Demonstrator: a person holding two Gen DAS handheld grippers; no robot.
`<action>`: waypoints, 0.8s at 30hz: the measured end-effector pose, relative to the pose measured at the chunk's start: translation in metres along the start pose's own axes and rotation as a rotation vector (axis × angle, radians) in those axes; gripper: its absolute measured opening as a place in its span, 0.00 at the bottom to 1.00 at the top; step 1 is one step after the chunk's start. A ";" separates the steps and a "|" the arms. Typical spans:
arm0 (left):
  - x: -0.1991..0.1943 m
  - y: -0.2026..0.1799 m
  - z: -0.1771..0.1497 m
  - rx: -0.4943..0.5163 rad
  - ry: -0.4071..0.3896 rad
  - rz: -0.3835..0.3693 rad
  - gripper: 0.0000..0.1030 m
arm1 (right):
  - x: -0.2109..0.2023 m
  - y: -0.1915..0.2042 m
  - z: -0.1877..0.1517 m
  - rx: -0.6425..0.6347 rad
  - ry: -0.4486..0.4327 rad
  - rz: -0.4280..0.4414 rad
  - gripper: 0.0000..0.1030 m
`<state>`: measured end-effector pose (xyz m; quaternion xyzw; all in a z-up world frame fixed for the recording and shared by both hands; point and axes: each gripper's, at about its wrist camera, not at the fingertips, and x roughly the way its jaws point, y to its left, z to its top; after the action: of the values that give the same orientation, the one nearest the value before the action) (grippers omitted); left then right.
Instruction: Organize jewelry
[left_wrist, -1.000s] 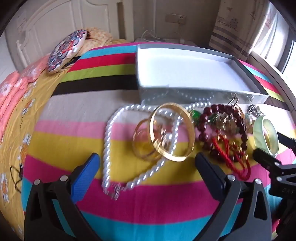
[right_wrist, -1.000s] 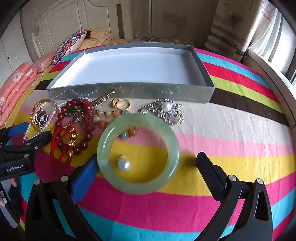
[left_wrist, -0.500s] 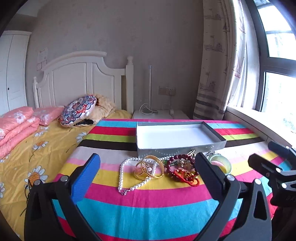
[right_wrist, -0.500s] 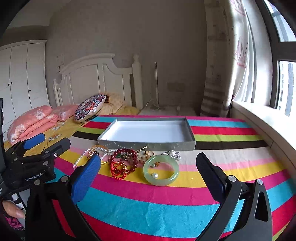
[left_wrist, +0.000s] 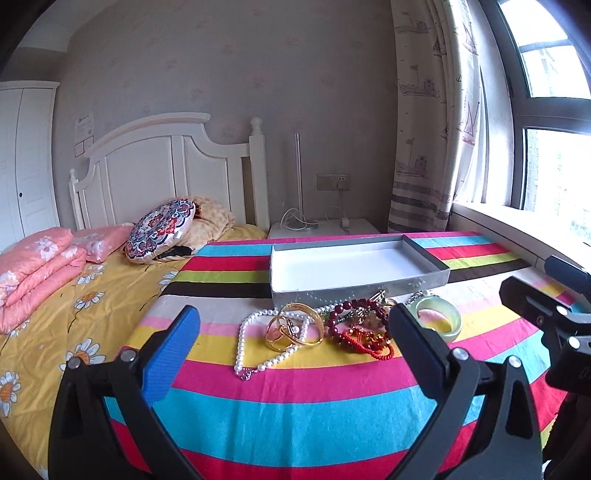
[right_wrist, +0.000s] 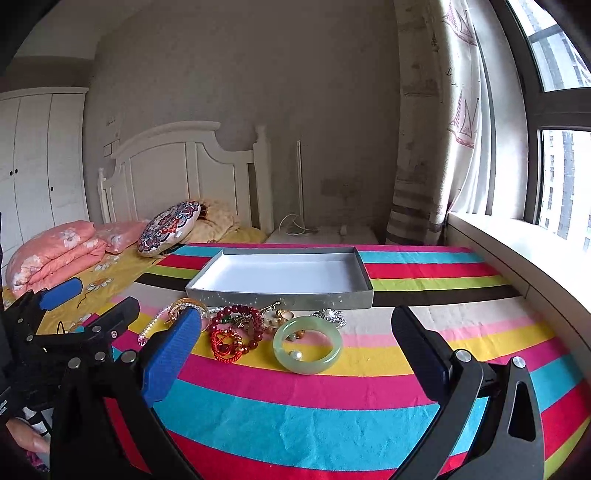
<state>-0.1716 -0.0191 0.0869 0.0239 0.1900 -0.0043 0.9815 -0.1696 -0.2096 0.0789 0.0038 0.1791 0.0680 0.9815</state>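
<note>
Left gripper (left_wrist: 293, 338): jaws spread wide, nothing held, nothing touched; held above the striped cloth (left_wrist: 295, 402), short of the jewelry.
Right gripper (right_wrist: 295, 345): jaws also wide apart, empty, no contact w/ anything; held off the cloth, jade bangle seen btwn its fingers.
Tray (right_wrist: 280, 295): silver-grey, shallow, white inside, set on the cloth just behind the jewelry; nothing seen in it.
Pearl necklace (left_wrist: 245, 338): laid in a loop at the left end of the pile, small pink pendant at its near end.
Gold bangles (left_wrist: 295, 326): two, overlapped, resting across the pearls.
Red bead bracelet (right_wrist: 236, 321): mid-pile, tangled w/ a red cord bracelet (right_wrist: 227, 345) just in front.
Jade bangle (right_wrist: 307, 345): pale green, flat on the cloth, right end of pile; loose pearl (right_wrist: 295, 355) seen inside its ring.
Silver brooch (right_wrist: 330, 315): btwn bangle and tray wall.
Gold ring (right_wrist: 285, 314): near the tray front, detail too small to tell.
</note>
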 end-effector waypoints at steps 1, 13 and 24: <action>0.000 0.000 0.000 -0.001 -0.001 0.001 0.98 | 0.001 0.000 -0.001 -0.001 0.004 0.004 0.96; 0.003 -0.001 -0.004 -0.001 -0.001 -0.009 0.98 | -0.002 0.009 -0.004 -0.013 -0.001 0.014 0.96; 0.001 0.000 -0.007 -0.005 -0.003 -0.013 0.98 | -0.002 0.008 -0.005 -0.002 -0.001 0.019 0.96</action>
<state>-0.1735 -0.0187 0.0798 0.0203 0.1886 -0.0100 0.9818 -0.1739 -0.2020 0.0754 0.0047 0.1786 0.0775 0.9809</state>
